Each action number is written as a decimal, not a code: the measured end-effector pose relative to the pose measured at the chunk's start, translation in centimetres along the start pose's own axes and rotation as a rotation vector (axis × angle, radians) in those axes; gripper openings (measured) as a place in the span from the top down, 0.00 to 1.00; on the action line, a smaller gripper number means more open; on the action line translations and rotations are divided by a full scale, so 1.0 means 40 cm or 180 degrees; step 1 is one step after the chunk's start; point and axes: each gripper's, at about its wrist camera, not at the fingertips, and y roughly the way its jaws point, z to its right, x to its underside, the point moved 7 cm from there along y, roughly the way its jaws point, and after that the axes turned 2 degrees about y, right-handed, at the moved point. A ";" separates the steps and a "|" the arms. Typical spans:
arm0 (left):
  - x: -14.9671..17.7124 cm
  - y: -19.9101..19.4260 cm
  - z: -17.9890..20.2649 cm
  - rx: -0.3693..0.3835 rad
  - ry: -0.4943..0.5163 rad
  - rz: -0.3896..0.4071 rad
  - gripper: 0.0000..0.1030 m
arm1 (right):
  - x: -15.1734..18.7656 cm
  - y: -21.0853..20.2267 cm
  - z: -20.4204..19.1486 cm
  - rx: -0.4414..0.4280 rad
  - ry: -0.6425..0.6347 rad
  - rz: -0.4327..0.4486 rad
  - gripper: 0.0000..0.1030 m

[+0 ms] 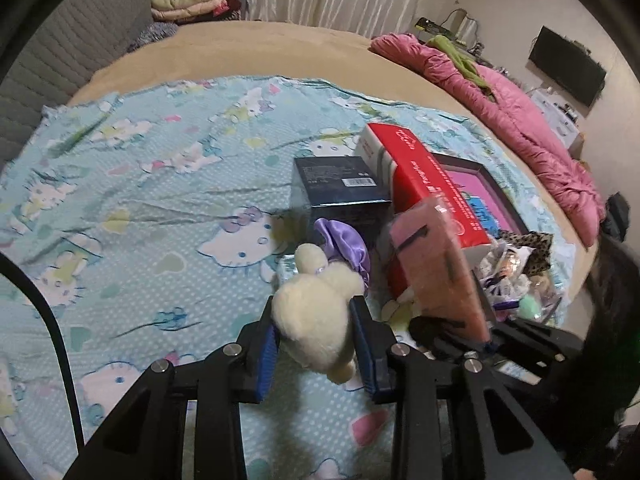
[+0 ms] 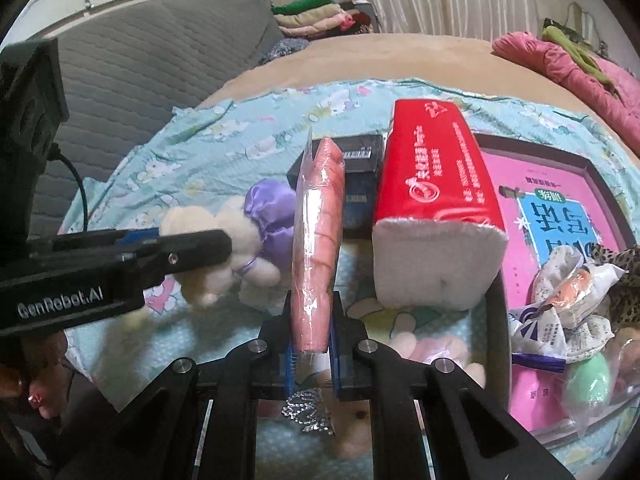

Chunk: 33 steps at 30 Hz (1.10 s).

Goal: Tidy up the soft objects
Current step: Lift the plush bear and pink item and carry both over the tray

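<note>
left gripper (image 1: 316,344): squeezing the cream plush toy (image 1: 316,312) between its pads, lifting it off the blanket (image 1: 140,200)
right gripper (image 2: 314,356): clamping tight on the wrapped pink cloth (image 2: 318,240), standing upright between its jaws
step: looks like both pickups are happening
next: probably carrying both somewhere clear of the red tissue pack (image 2: 432,200) just ahead

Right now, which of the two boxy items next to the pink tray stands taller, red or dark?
The red tissue pack. It stands beside the dark blue box, leaning on the tray's edge, and its top is clearly higher.

The bed (image 1: 248,46) had a tan cover with a blue cartoon-cat sheet (image 1: 140,184) spread on it. Beside the red tissue pack (image 2: 436,200) sat a dark box (image 1: 340,192) and pink-lined tray (image 2: 560,184); a pink quilt (image 1: 520,120) lay behind.
</note>
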 end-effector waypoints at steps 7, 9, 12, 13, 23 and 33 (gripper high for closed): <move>0.001 -0.046 -0.003 -0.0079 -0.0092 0.0046 0.67 | -0.021 -0.049 -0.007 -0.0051 0.0001 0.0146 0.88; -0.003 -0.058 0.003 -0.0080 -0.0105 0.0059 0.67 | -0.026 -0.064 -0.007 -0.0072 0.0005 0.0171 0.88; -0.009 -0.079 0.021 -0.0047 -0.0109 0.0100 0.67 | -0.025 -0.080 -0.002 -0.0109 0.0029 0.0204 0.88; -0.011 -0.084 0.026 -0.0046 -0.0100 0.0107 0.67 | -0.027 -0.086 -0.001 -0.0113 0.0032 0.0218 0.88; -0.025 -0.115 0.082 -0.0088 -0.0022 0.0135 0.67 | -0.050 -0.143 0.034 -0.0169 0.0147 0.0371 0.88; -0.043 -0.151 0.154 -0.0072 0.0107 0.0232 0.67 | -0.067 -0.202 0.073 -0.0167 0.0255 0.0517 0.88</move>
